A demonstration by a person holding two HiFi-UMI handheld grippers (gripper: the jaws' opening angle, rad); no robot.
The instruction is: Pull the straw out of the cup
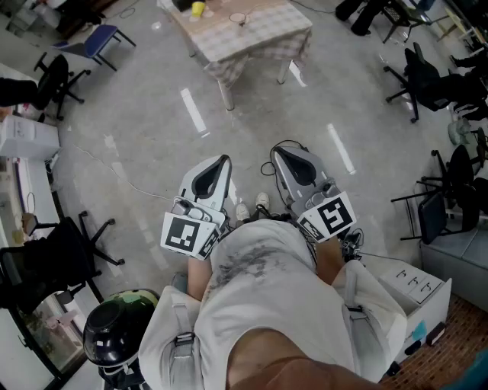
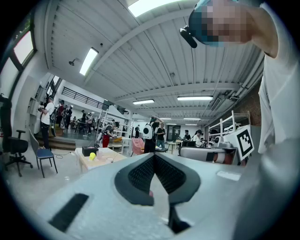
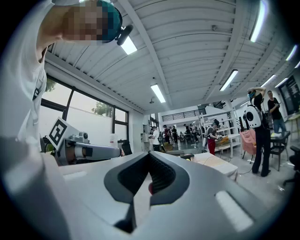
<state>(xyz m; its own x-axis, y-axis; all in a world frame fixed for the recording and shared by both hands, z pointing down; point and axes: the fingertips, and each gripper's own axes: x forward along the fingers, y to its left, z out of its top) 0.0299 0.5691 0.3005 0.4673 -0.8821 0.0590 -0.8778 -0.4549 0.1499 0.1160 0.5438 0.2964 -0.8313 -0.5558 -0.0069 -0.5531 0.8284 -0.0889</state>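
**A:** Where's the cup from the claws?

**B:** Well apart from both. In the head view the table [image 1: 259, 42] with the checked cloth stands across the open floor [image 1: 152, 129], straight ahead. The small round thing near its far edge is probably the cup [image 1: 239, 18], but it's too small to be sure. I can't make out the straw at all, so I can't say which way it leans.

**A:** And the claws?

**B:** The left claw [image 1: 223, 161] and right claw [image 1: 279, 152] are both held level at the person's waist. Each has its jaws closed together with nothing between them.

**A:** Which one is nearer?

**B:** Neither by much. The table sits left of the jaws in the left gripper view and right of them in the right gripper view, so it's between their lines. I'd say the next move is to walk up to it, then open a claw.
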